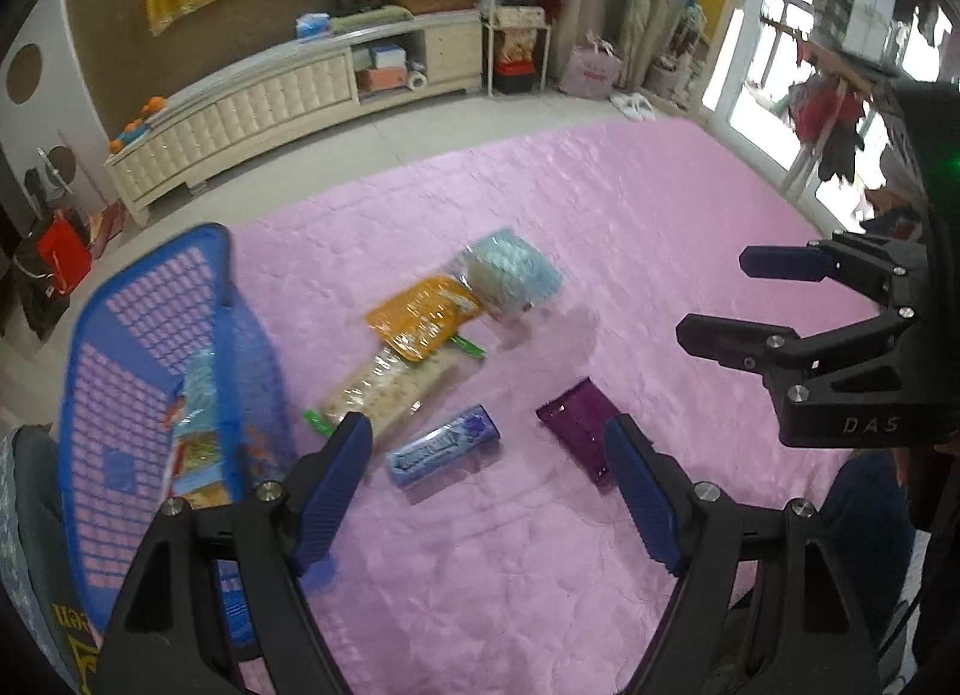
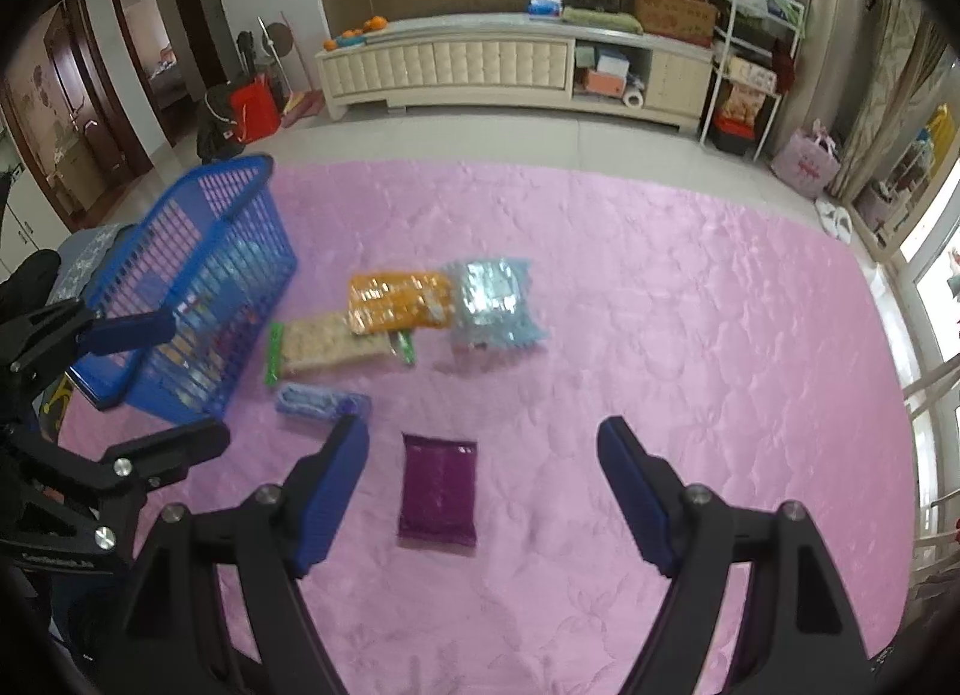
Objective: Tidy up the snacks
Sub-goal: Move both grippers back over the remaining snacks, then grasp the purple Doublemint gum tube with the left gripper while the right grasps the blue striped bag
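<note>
**Both grippers empty above the snack spread, basket at left**

I see the left gripper (image 1: 480,491) with its jaws spread wide and nothing between the blue pads (image 1: 327,500). Through the gap lies the pink quilted mat (image 1: 630,227), and on it, just past the fingertips, a blue-violet tube-shaped pack (image 1: 443,446) and a dark purple packet (image 1: 579,432). Neither is touched.

The right gripper (image 2: 483,488) is likewise released, jaws apart and bare. In its own view the purple packet (image 2: 439,492) lies flat on the mat between the two fingers, clear of both pads. The blue-violet pack (image 2: 321,401) sits just beyond the left fingertip.

Further out on the mat I note a long cracker pack with green ends (image 2: 336,348), an orange packet (image 2: 399,302) overlapping its far edge, and a pale blue clear bag (image 2: 495,302) just beside the orange one on the right.

The blue plastic basket (image 1: 153,335) stands at the left edge of the mat, near the cracker pack. It already holds some wrapped items (image 1: 201,431); what they are I cannot tell through the blur.

Each gripper shows in the other's view: the right gripper (image 1: 729,299) at the right side, the left gripper (image 2: 162,383) at the left side in front of the basket (image 2: 198,281), both with fingers parted.

A cream low cabinet (image 2: 510,68) runs along the far wall.
</note>
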Motion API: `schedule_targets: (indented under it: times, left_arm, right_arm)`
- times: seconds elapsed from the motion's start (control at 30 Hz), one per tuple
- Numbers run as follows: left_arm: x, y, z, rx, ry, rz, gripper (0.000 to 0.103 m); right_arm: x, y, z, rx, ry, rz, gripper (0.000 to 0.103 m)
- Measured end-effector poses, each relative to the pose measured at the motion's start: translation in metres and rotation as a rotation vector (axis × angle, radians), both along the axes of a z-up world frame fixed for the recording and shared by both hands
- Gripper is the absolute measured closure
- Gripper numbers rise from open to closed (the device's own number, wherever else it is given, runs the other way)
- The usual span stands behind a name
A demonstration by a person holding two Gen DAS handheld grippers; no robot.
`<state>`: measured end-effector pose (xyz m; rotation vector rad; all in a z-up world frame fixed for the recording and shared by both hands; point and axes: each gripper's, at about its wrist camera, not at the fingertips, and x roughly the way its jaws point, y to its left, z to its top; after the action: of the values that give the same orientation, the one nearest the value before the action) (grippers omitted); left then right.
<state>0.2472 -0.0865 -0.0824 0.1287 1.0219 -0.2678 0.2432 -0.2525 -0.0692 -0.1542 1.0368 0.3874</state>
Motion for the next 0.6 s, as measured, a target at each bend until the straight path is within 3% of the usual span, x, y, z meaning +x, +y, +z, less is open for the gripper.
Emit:
schedule_targets:
  times: [0.2,0.47,0.6]
  left_arm:
    - [0.01,-0.016,-0.039,0.054,0.042,-0.051,0.025]
    - [0.027,-0.014,-0.096,0.115,0.14,-0.034,0.025]
    - [0.037,-0.009,-0.108,0.157,0.136,-0.019,0.025]
  right_arm:
    - [0.0,-0.01,-0.031,0.004,0.035,0.004,0.021]
    - [0.01,-0.014,-0.071,0.022,0.091,-0.004,0.021]
    - [0.015,-0.015,-0.086,0.033,0.123,-0.008,0.021]
